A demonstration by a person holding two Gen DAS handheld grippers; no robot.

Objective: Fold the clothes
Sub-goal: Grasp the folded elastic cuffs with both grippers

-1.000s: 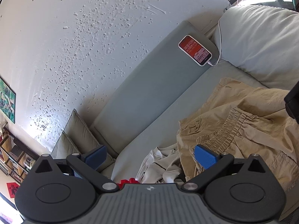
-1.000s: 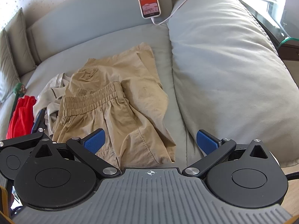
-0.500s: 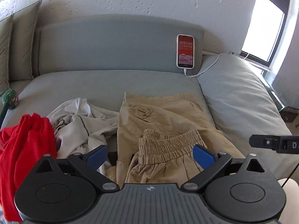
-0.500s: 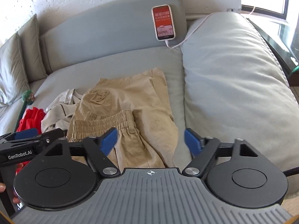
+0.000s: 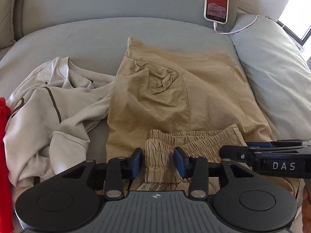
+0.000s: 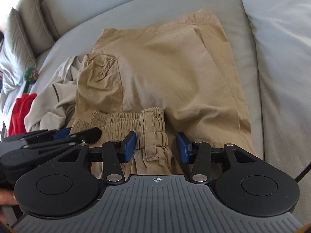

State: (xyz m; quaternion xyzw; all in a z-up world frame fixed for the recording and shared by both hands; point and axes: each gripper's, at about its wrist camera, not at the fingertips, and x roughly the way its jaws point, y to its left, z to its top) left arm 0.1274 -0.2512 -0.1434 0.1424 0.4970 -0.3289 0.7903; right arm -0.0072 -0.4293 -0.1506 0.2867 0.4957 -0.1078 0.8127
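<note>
Tan trousers (image 5: 175, 89) lie on the grey sofa seat (image 5: 77, 38), legs pointing to the backrest; they also show in the right wrist view (image 6: 175, 68). The elastic waistband (image 5: 190, 141) is nearest me. My left gripper (image 5: 157, 161) is partly open, its blue pads on either side of the waistband's left end. My right gripper (image 6: 155, 147) is partly open around the waistband (image 6: 136, 124) at the belt loop (image 6: 149, 136). Neither has closed on the cloth. Each gripper shows side-on in the other's view.
A crumpled cream shirt (image 5: 48, 106) lies left of the trousers, a red garment (image 5: 3, 145) beyond it. A large grey cushion (image 5: 276, 64) borders the right. A phone (image 5: 216, 1) on a white cable leans on the backrest. Cushions (image 6: 23, 29) sit at far left.
Both grippers have moved down and forward to the waistband, and their jaws have narrowed from wide open to a small gap around it.
</note>
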